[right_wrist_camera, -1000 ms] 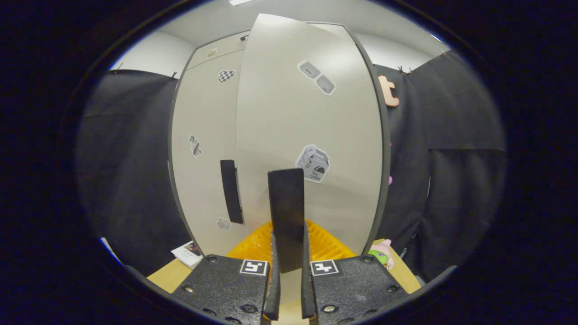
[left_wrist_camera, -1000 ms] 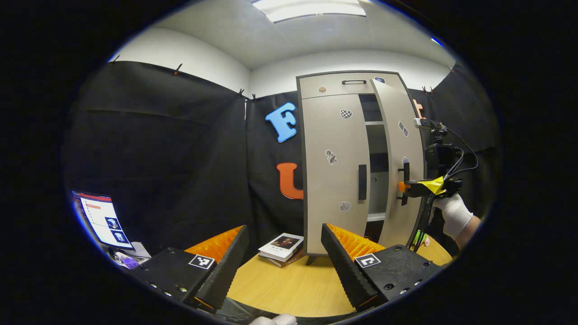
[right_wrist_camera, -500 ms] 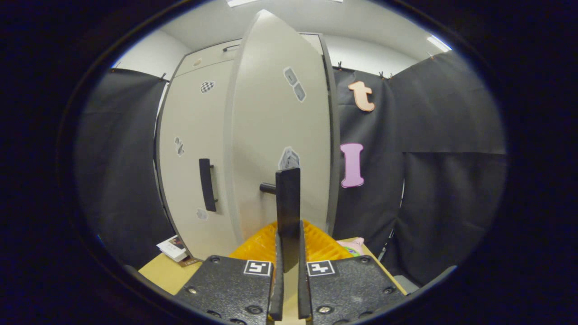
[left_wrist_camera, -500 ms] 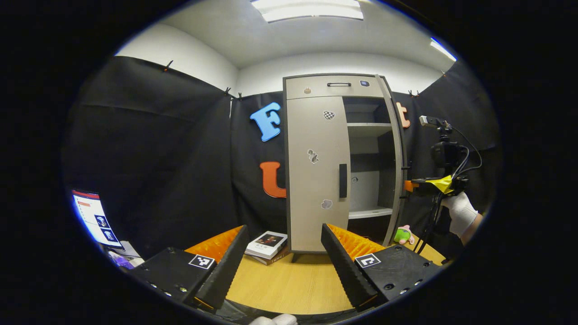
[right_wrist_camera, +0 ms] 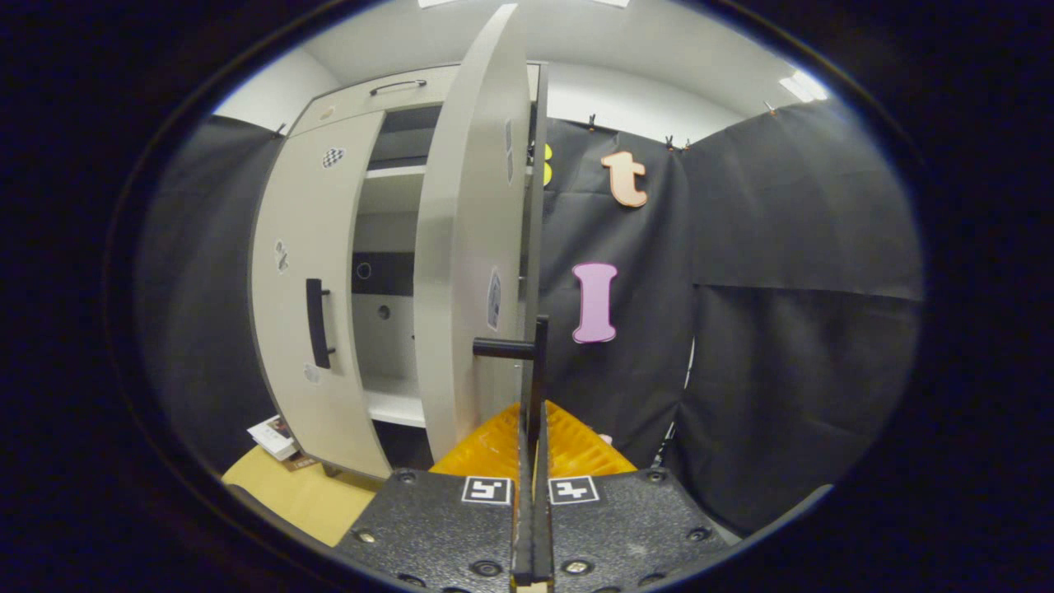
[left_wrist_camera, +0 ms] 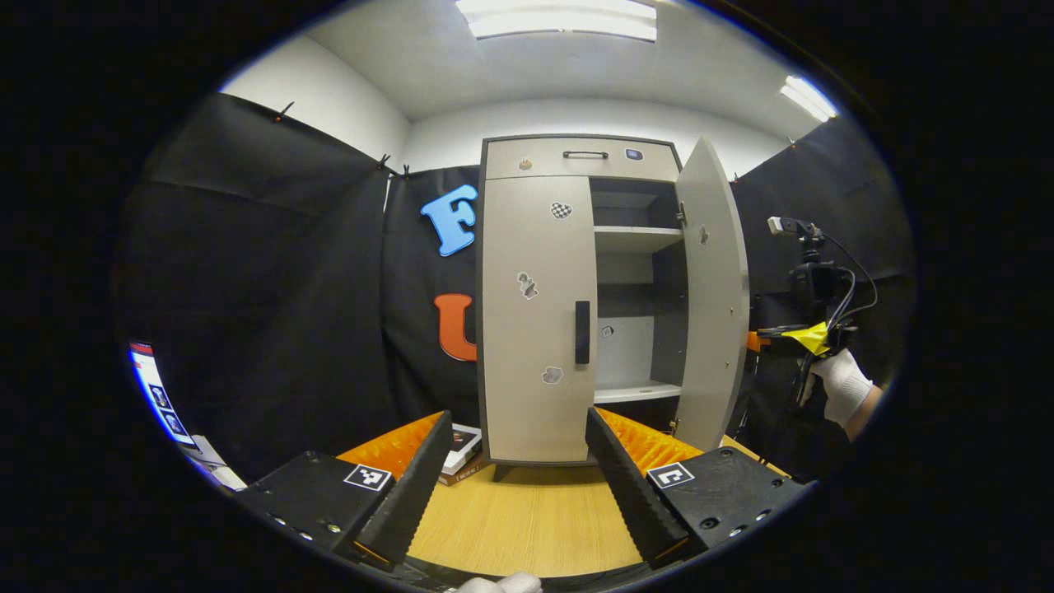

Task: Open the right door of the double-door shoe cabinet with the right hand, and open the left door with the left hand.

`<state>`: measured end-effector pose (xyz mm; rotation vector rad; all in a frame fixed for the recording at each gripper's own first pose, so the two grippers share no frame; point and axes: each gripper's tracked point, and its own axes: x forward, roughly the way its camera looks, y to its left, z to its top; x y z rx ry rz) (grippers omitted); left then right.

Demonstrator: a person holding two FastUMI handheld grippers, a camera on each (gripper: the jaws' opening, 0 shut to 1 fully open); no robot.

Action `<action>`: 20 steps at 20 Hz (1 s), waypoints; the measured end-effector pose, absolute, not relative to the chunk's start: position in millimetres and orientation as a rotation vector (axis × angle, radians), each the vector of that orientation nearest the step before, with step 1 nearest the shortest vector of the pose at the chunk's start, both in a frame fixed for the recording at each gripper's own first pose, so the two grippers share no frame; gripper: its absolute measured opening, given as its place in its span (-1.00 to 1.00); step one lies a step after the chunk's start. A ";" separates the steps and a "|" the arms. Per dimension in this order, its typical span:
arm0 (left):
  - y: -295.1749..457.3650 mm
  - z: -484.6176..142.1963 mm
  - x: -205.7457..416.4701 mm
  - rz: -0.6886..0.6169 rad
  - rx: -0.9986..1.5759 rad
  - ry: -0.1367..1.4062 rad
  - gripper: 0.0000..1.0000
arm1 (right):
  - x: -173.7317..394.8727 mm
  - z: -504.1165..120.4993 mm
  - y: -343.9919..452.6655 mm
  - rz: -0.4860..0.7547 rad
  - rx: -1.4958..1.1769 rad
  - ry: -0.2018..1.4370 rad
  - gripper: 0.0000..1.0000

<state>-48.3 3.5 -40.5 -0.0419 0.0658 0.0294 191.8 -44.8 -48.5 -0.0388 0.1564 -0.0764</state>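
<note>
The beige shoe cabinet (left_wrist_camera: pixel 576 156) stands on the table. Its left door (left_wrist_camera: pixel 535 321) is closed, with a black handle (left_wrist_camera: pixel 582 332). Its right door (left_wrist_camera: pixel 712 296) stands wide open, showing shelves (left_wrist_camera: pixel 636 239). My left gripper (left_wrist_camera: pixel 519 486) is open and empty, low over the table and well short of the left door. In the right gripper view the right door (right_wrist_camera: pixel 469 263) appears nearly edge-on, and my right gripper (right_wrist_camera: pixel 533 436) is shut on its black handle (right_wrist_camera: pixel 539 362). The left gripper view catches the right gripper (left_wrist_camera: pixel 774 333) past the open door, held by a gloved hand (left_wrist_camera: pixel 840 383).
Books (left_wrist_camera: pixel 461 441) lie on the wooden table (left_wrist_camera: pixel 527 519) by the cabinet's left foot. A lit screen (left_wrist_camera: pixel 160 395) sits at far left. A camera on a tripod (left_wrist_camera: pixel 811 272) stands right of the open door. A drawer with a handle (left_wrist_camera: pixel 585 154) tops the cabinet.
The right door has swung from slightly ajar to wide open, drawn round by my right gripper on its handle. The cabinet has drifted left in the left gripper view; that gripper stays open.
</note>
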 end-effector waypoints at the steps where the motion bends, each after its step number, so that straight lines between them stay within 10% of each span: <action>1: -1.1 -40.5 -45.0 0.021 -0.042 0.065 0.94 | 192.3 -48.5 -53.6 -0.080 -0.035 0.151 -0.93; 20: -29.2 -29.9 -25.1 0.008 -0.031 0.060 0.94 | 146.9 -23.2 -73.2 -0.042 -0.001 0.099 -0.68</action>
